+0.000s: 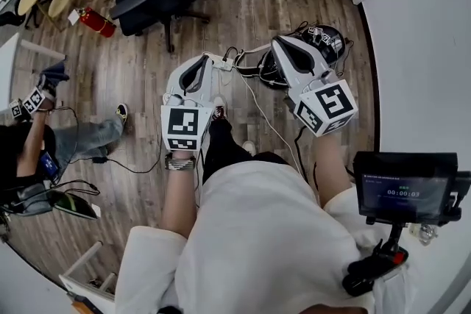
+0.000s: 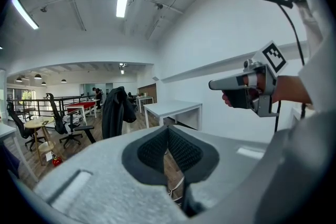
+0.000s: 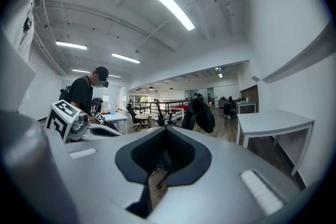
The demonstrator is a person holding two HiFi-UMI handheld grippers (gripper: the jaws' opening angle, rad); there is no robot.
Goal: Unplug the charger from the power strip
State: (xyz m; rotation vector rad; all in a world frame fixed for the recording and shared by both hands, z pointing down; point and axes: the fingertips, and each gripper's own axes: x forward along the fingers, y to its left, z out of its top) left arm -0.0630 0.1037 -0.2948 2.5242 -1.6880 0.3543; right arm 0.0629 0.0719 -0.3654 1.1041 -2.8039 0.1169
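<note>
The white power strip [image 1: 218, 61] lies on the wood floor [image 1: 140, 77] among black and white cables [image 1: 259, 71]; its charger is too small to make out. It shows just past the left gripper [image 1: 199, 59], with the right gripper [image 1: 284, 43] near its other side. Both grippers have their jaws closed and empty.

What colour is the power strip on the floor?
White. The power strip shows best in the head view.

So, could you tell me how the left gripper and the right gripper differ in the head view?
The left gripper points almost straight up the picture; the right gripper slants toward the upper left. The left gripper shows against bare wood floor, its tip beside the white power strip; the right gripper overlaps a black object with cables. Both have their jaws shut with nothing between them.
</note>
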